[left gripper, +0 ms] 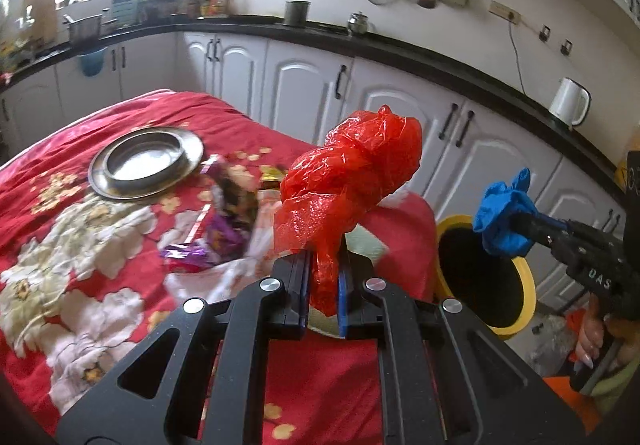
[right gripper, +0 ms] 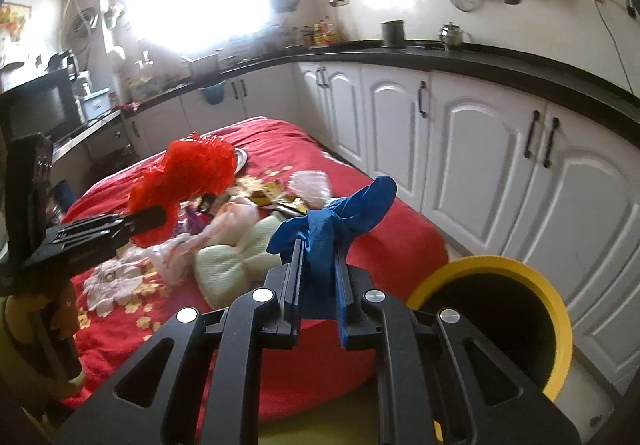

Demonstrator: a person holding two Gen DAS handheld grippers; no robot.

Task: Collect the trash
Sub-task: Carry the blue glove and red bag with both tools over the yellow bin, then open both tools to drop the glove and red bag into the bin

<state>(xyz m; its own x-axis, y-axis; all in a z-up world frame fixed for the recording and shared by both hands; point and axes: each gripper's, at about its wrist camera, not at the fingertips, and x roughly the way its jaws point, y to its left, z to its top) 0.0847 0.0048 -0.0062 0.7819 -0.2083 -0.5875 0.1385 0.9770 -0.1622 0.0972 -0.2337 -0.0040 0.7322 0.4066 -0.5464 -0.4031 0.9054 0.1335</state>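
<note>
My left gripper is shut on a crumpled red plastic bag, held up above the table's near edge. My right gripper is shut on a crumpled blue glove. In the left wrist view the blue glove hangs just over the yellow-rimmed bin, which stands on the floor right of the table. In the right wrist view the yellow-rimmed bin lies to the lower right, and the red plastic bag shows at the left. More wrappers lie on the red floral cloth.
A steel plate sits on the cloth at the back left. A pale green pouch and white crumpled pieces lie near the table's front. White cabinets under a black counter run close behind, with a white kettle on it.
</note>
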